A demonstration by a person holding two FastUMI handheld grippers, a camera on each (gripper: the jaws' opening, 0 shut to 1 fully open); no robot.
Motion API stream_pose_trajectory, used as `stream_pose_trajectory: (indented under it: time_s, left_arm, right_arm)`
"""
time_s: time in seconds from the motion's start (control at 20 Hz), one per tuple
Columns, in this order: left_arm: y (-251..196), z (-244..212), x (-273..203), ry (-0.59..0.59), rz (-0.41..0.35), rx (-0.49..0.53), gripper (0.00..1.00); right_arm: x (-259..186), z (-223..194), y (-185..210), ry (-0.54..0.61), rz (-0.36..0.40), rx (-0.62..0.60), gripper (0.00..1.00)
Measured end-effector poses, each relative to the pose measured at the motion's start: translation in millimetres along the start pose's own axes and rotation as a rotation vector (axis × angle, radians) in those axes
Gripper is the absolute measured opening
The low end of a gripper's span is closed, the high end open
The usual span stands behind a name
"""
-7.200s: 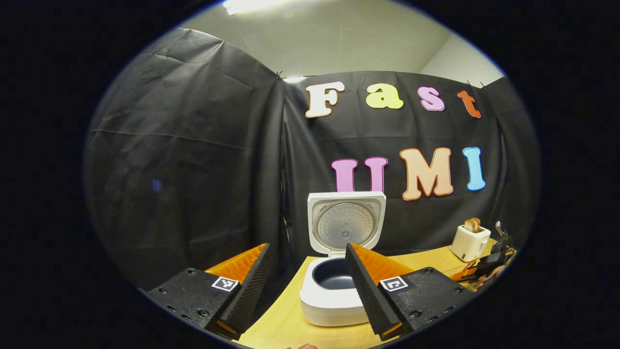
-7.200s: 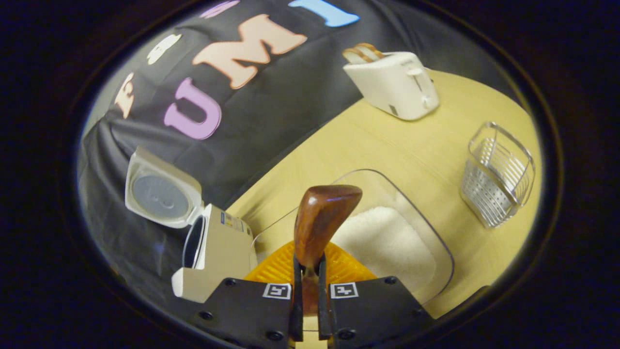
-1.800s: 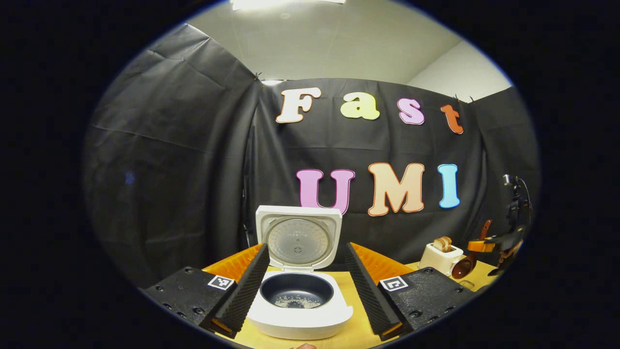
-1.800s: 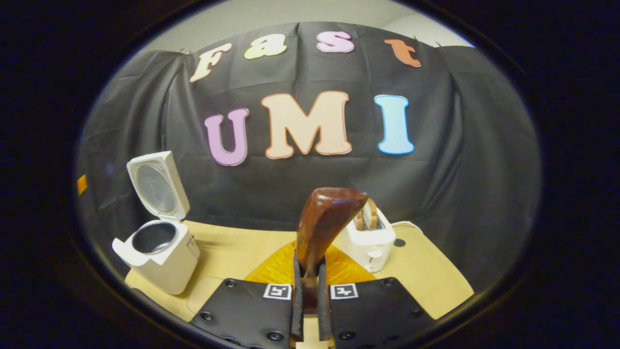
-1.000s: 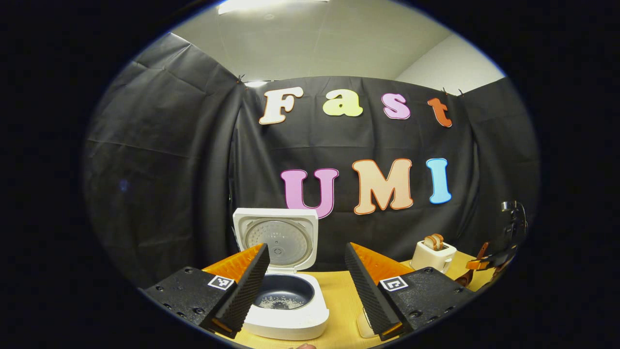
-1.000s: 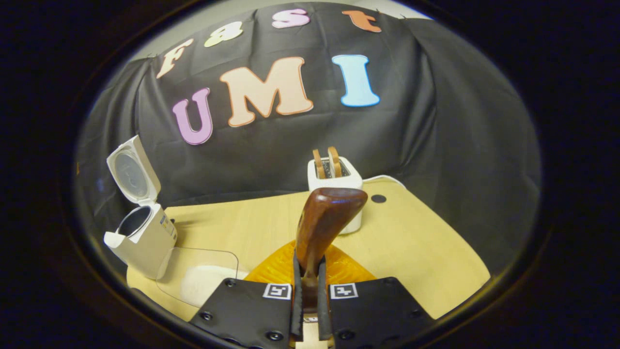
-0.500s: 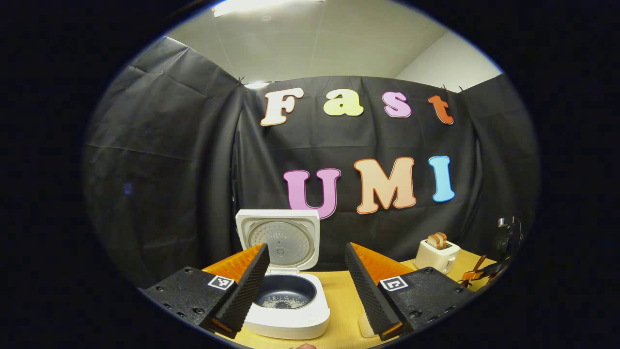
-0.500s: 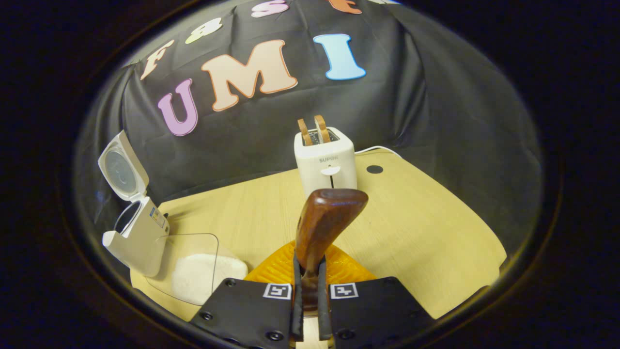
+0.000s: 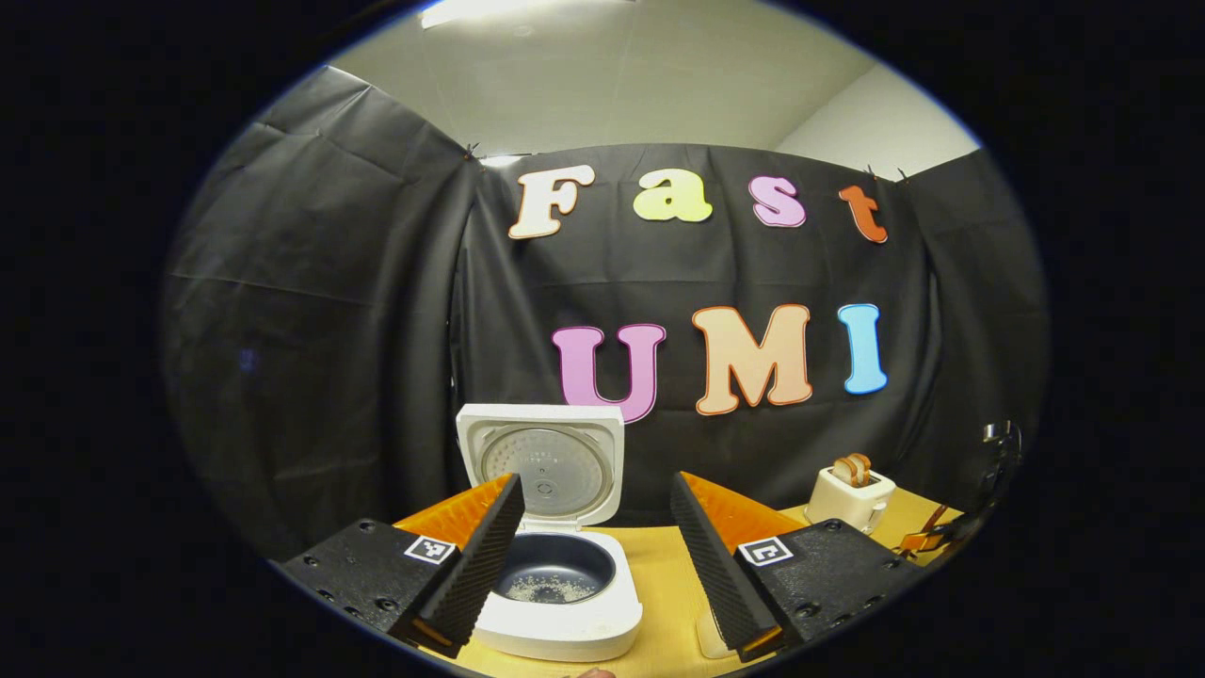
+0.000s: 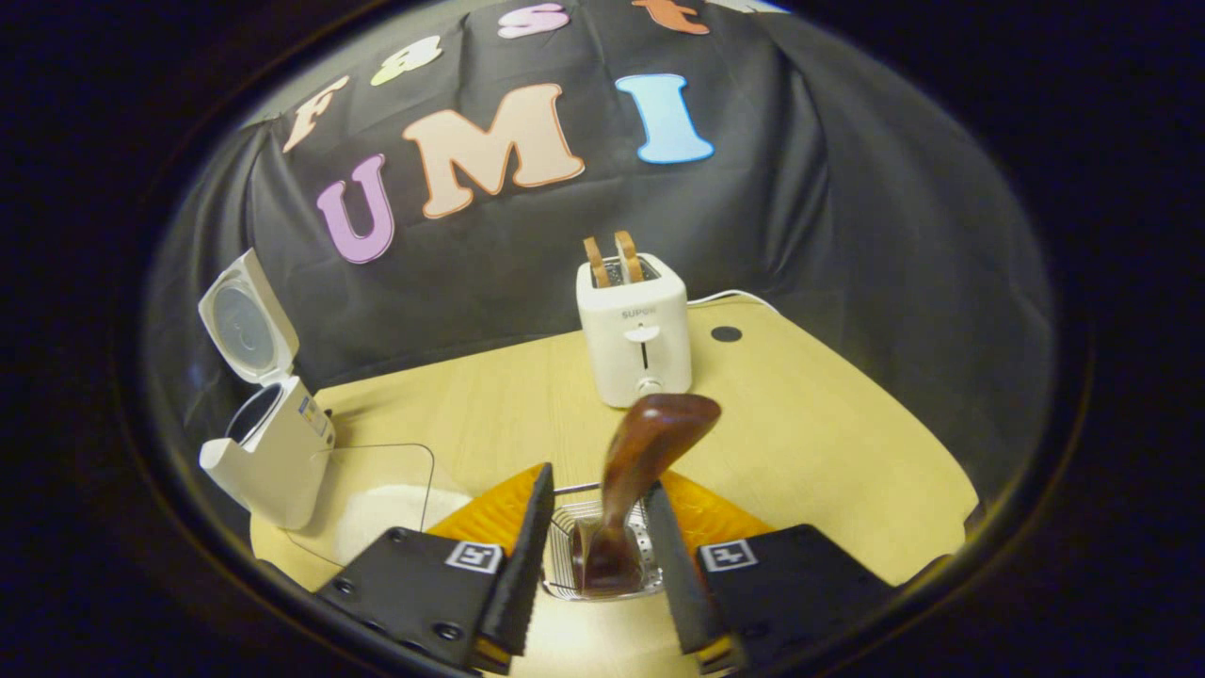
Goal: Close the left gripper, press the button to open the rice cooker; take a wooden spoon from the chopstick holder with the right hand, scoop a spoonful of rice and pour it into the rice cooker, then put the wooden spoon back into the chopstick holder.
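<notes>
The white rice cooker stands open with its lid up and a little rice in the dark pot. My left gripper hovers open just in front of it, holding nothing. In the right gripper view the wooden spoon stands handle-down in the wire chopstick holder, bowl end up and leaning right. My right gripper is open, one finger on either side of the spoon and holder. The cooker sits far left there.
A clear tray of white rice lies beside the cooker. A white toaster with two slices stands at the back of the wooden table, its cord and a dark round hole behind it. The toaster and the other gripper appear far right.
My right gripper has opened and let go of the spoon, which now stands in the chopstick holder between the fingers. The left gripper has barely moved.
</notes>
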State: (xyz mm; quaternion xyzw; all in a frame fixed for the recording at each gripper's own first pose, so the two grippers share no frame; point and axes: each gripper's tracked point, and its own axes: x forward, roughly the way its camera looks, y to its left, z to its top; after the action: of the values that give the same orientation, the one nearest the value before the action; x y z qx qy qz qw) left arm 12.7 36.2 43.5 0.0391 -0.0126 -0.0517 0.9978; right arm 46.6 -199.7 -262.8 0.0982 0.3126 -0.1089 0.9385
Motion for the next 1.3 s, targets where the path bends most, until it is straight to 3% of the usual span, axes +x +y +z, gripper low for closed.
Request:
stream_pose_trajectory:
  time_s: [0.05, 0.1, 0.15, 0.2, 0.25, 0.3, 0.35, 0.4, 0.6, 0.65, 0.7, 0.75, 0.9, 1.05, 1.1, 1.2, 1.3]
  left_arm:
    - [2.7, 2.0, 4.8, 0.000, 0.003, -0.006, 0.89]
    - [6.0, 3.0, 9.8, -0.001, 0.007, -0.008, 0.96]
    - [9.3, 4.6, 15.6, -0.001, 0.012, -0.004, 0.93]
    - [14.0, 5.9, 22.0, -0.001, 0.020, 0.008, 0.89]
    - [17.6, 7.1, 28.0, 0.001, 0.026, 0.019, 0.93]
    - [20.5, 8.4, 34.2, 0.003, 0.026, 0.025, 0.88]
    - [23.0, 10.3, 41.5, 0.006, 0.024, 0.022, 0.92]
    - [25.5, 11.2, 47.7, 0.008, 0.023, 0.015, 0.89]
    - [42.0, 22.2, 86.6, 0.014, 0.020, 0.010, 0.92]
    - [45.6, 24.1, 96.6, 0.026, 0.017, 0.003, 0.88]
    - [50.1, 24.6, 106.6, 0.037, 0.016, -0.013, 0.92]
    - [53.9, 27.6, 117.6, 0.047, 0.006, -0.034, 0.89]
    - [62.0, 33.1, 153.1, 0.058, -0.019, -0.097, 0.92]
    - [69.6, 36.7, 185.4, 0.054, -0.052, -0.090, 0.88]
    - [71.3, 36.8, 196.0, 0.061, -0.058, -0.091, 0.92]
    - [70.2, 35.7, 216.4, 0.074, -0.081, -0.106, 0.88]
    - [68.3, 35.3, 238.8, 0.082, -0.097, -0.120, 0.92]
  right_arm:
    - [-6.5, 0.2, -5.3, -0.005, -0.014, -0.014, 0.71]
    - [-11.0, 0.3, -9.4, -0.009, -0.029, -0.026, 0.80]
    - [-17.0, 2.1, -17.2, -0.020, -0.055, -0.036, 0.89]
    - [-22.8, 7.2, -25.5, -0.036, -0.080, -0.045, 0.91]
    - [-28.8, 13.5, -31.8, -0.058, -0.095, -0.048, 0.93]
    - [-33.9, 20.6, -35.9, -0.075, -0.105, -0.045, 0.95]
    - [-38.0, 26.8, -40.8, -0.088, -0.115, -0.041, 0.97]
    - [-42.3, 33.7, -45.2, -0.102, -0.125, -0.036, 0.95]
    - [-60.3, 59.5, -52.8, -0.156, -0.140, -0.035, 0.95]
    - [-64.3, 63.8, -54.2, -0.167, -0.144, -0.041, 0.95]
    - [-66.4, 66.8, -55.7, -0.173, -0.150, -0.049, 0.95]
    - [-66.9, 66.2, -56.5, -0.172, -0.153, -0.054, 0.95]
    - [-66.6, 63.2, -53.5, -0.165, -0.145, -0.060, 0.96]
    - [-66.4, 52.5, -48.6, -0.150, -0.135, -0.080, 0.95]
    - [-67.3, 47.7, -47.2, -0.140, -0.133, -0.083, 0.95]
    - [-71.1, 43.9, -44.8, -0.133, -0.135, -0.090, 0.95]
    - [-74.7, 36.9, -43.6, -0.128, -0.141, -0.102, 0.95]
